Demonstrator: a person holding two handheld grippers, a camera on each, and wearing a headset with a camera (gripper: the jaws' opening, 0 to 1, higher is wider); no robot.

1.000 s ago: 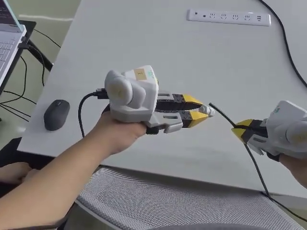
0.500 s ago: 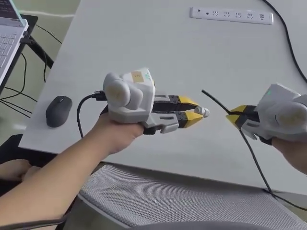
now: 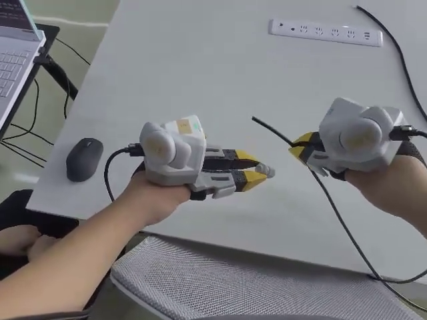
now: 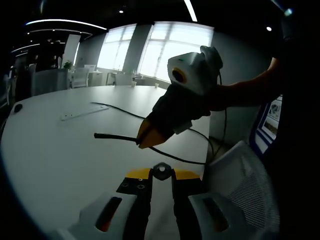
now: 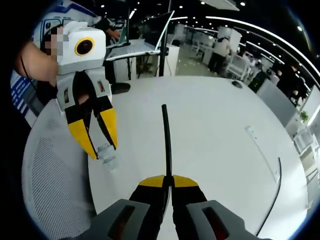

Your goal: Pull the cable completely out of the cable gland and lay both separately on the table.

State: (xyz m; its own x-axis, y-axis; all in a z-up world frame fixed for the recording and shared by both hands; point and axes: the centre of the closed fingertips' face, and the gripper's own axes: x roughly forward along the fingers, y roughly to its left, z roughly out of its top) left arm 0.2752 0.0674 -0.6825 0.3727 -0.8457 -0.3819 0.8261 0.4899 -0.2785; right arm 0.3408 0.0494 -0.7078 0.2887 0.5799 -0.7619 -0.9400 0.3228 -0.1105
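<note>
Cable (image 3: 331, 211): free of gland (image 3: 268, 171), clamped between right gripper (image 3: 297, 148) fingers; gland pinched at left gripper (image 3: 259, 171) fingertips; neither yet laid on table (image 3: 200, 67)

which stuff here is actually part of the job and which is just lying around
Part of the job: cable gland, held in the left gripper; cable, held in the right gripper; table, where both get laid.
Just lying about: mouse, power strip, laptop.
</note>
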